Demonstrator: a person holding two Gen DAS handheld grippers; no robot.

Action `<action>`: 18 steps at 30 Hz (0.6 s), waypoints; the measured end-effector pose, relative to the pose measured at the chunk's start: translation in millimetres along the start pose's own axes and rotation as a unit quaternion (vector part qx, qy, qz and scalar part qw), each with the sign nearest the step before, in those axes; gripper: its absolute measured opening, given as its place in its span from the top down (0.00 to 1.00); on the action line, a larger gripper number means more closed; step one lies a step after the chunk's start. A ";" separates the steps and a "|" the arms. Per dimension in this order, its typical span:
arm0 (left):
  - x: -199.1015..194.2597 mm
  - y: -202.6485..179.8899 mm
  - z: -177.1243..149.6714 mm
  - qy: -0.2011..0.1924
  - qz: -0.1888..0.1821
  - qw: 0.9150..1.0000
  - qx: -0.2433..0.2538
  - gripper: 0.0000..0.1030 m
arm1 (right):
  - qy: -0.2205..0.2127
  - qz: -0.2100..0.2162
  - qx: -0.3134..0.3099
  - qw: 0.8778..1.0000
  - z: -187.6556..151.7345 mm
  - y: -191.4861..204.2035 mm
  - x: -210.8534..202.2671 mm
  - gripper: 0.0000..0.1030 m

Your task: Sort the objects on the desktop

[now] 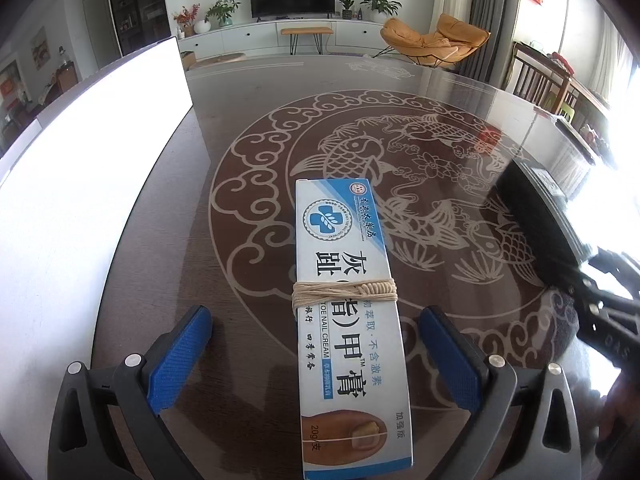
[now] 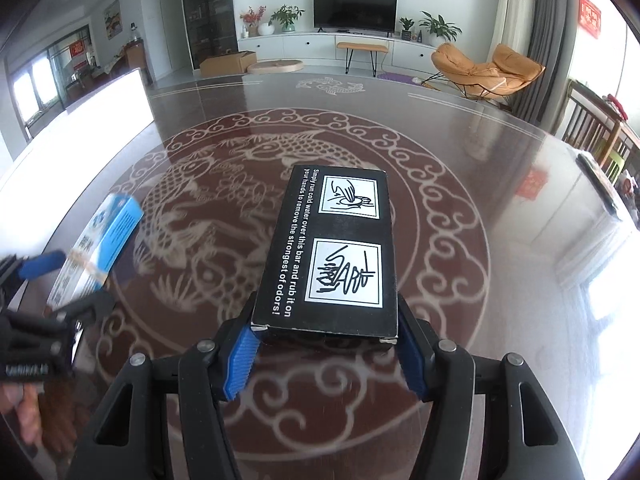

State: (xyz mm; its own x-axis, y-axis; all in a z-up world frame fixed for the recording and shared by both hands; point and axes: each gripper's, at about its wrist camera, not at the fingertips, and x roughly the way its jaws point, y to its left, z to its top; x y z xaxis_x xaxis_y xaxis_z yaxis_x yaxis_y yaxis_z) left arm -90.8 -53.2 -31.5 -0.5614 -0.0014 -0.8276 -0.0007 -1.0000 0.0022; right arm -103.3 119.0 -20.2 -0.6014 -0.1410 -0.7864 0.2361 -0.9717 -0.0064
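Observation:
A white and blue nail cream box (image 1: 348, 312) with string wound round its middle lies on the dark patterned table, lengthwise between the fingers of my left gripper (image 1: 316, 344). That gripper is open, both blue pads well apart from the box. The box also shows at the left of the right wrist view (image 2: 100, 248), with the left gripper (image 2: 48, 300) around it. My right gripper (image 2: 328, 344) is shut on the near end of a black box (image 2: 332, 248) with white pictograms. The black box also shows at the right of the left wrist view (image 1: 540, 208).
The table (image 2: 460, 280) is a glossy dark top with a fish and cloud pattern. A large white board (image 1: 80, 184) covers its left side, also visible in the right wrist view (image 2: 72, 136). A dark flat object (image 2: 600, 184) lies near the far right edge.

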 end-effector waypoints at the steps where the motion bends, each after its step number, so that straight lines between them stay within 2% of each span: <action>1: 0.0 0.0 -0.1 0.000 0.000 1.000 0.000 0.00 | 0.000 -0.003 0.005 1.000 -11.3 0.8 -8.8 0.40; 4: 0.1 0.0 -0.1 0.000 0.000 1.000 0.000 0.00 | 0.000 -0.010 0.013 1.000 -42.0 5.0 -32.1 0.40; 7: 0.1 -0.2 -0.1 0.000 0.000 1.000 0.000 0.00 | 0.000 -0.014 0.015 1.000 -55.6 10.2 -42.1 0.39; 8: 0.1 -0.3 0.0 0.000 0.001 1.000 0.001 0.00 | 0.000 -0.014 0.014 1.000 -56.5 10.7 -42.4 0.30; 9: -0.2 0.1 0.5 0.000 0.000 1.000 0.001 0.00 | 0.007 -0.011 0.015 1.000 -57.1 10.6 -40.3 0.07; 10: -0.7 0.3 0.2 -0.001 -0.001 1.000 0.001 0.00 | 0.020 -0.009 0.017 1.000 -57.4 10.6 -35.6 0.00; 18: -1.6 0.0 -0.2 -0.001 -0.001 1.000 0.003 0.00 | 0.023 -0.014 0.017 1.000 -55.8 7.2 -33.8 0.00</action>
State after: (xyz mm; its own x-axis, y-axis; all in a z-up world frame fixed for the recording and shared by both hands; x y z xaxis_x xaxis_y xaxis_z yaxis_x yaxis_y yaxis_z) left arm -89.7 -53.2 -30.4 -0.5630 0.0015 -0.8265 -0.0070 -1.0000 0.0029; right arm -38.7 127.4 -28.1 -0.5724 -0.1051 -0.8132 0.1929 -0.9812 -0.0090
